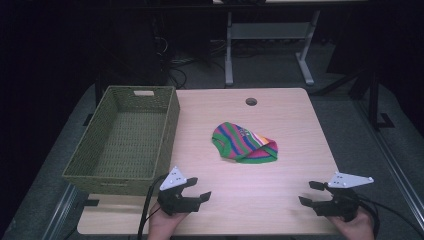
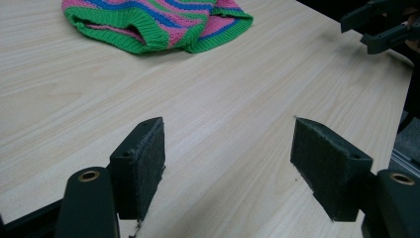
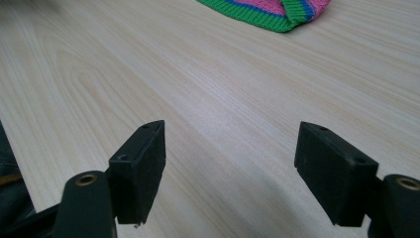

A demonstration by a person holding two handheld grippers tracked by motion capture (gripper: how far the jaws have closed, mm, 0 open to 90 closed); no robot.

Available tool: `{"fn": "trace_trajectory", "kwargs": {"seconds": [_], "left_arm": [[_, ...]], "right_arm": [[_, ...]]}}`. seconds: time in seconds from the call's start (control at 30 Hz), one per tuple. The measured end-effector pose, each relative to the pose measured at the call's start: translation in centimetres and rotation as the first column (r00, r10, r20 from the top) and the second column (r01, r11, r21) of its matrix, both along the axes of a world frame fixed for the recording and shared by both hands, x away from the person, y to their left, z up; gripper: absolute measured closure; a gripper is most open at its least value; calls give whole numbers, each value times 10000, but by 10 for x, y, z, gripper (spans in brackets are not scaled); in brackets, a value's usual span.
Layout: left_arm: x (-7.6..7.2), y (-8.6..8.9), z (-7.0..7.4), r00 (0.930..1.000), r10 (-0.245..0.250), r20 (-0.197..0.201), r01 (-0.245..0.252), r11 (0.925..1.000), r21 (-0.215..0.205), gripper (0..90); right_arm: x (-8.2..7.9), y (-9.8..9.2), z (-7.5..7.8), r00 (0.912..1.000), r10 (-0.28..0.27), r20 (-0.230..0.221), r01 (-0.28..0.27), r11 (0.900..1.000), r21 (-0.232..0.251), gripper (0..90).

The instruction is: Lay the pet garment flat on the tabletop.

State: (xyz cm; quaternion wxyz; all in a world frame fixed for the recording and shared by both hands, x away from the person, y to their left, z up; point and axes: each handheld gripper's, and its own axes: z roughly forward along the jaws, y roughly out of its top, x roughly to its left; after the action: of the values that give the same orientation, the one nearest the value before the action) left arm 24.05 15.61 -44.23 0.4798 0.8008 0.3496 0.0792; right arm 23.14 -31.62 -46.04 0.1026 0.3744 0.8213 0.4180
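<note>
Both your grippers hang open above the near edge of the desk, with the striped knit piece lying untouched past them.

Your left gripper [image 1: 196, 187] sits near the near-left corner of the desk [image 1: 280, 210], just in front of the near end of the woven basket [image 1: 125, 137], its jaws spread wide with bare wood between them. Your right gripper [image 1: 310, 192] is near the near-right corner, jaws likewise apart and holding nothing. The striped knit piece [image 1: 245, 143], banded in pink, green and blue, lies crumpled around the middle of the desk, well apart from both grippers and to the right of the basket. The basket stands along the left edge, overhanging it somewhat. In the left gripper view, the knit piece [image 2: 158, 22] lies ahead of the jaws; in the right gripper view its green hem [image 3: 270, 11] shows at the top.
</note>
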Motion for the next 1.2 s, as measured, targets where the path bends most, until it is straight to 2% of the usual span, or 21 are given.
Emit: {"fn": "trace_trajectory", "kwargs": {"seconds": [0.1, 0.27, 0.3, 0.4, 0.53, 0.63, 0.73, 0.83, 1.0, 1.03, 1.07, 1.2], "left_arm": [[0, -1, 0, 10000, -7, 21, 7, 10000, 15, 290], [-1, 0, 1, 9999, -58, 131, 57, 9999, 101, 290], [-2, 0, 1, 9999, -46, 108, 46, 10000, 60, 290], [-3, 0, 1, 9999, -89, 127, 89, 10000, 38, 290], [-4, -3, 1, 9992, -328, 241, 319, 9988, 358, 290], [-4, -6, 0, 9987, -458, 244, 449, 9984, 356, 290], [-5, -8, 0, 9982, -510, 304, 494, 9974, 523, 291], [-5, -8, 1, 9984, -466, 330, 449, 9977, 509, 290], [-4, -6, 0, 9991, -335, 254, 326, 9989, 336, 284], [-4, -6, 0, 9991, -335, 254, 326, 9989, 336, 284], [-3, -5, 0, 9992, -325, 253, 316, 9988, 371, 284], [-3, -5, -1, 9995, -244, 215, 238, 9993, 291, 281]], "right_arm": [[0, 0, 0, 10000, -3, 61, 3, 10000, -69, 276], [-1, 1, 2, 9999, 95, 36, -96, 9997, 210, 273], [-1, 2, 2, 9998, 108, 167, -109, 9999, 98, 273], [-1, 4, 1, 9999, 96, 74, -96, 9999, 57, 271], [1, 7, 2, 10000, 9, 88, -9, 10000, -43, 268], [2, 9, 4, 9999, -55, 98, 56, 9999, -96, 264], [4, 12, 5, 10000, -90, 18, 91, 9999, -91, 264], [9, 17, 9, 9996, 71, 256, -63, 9995, -311, 264], [17, 23, 22, 9979, 190, 613, -172, 9994, -295, 276], [17, 23, 22, 9979, 190, 613, -172, 9994, -295, 276], [21, 28, 26, 9981, 420, 450, -414, 9990, -140, 275], [27, 34, 29, 9964, 762, 371, -749, 9966, -345, 248]]}}
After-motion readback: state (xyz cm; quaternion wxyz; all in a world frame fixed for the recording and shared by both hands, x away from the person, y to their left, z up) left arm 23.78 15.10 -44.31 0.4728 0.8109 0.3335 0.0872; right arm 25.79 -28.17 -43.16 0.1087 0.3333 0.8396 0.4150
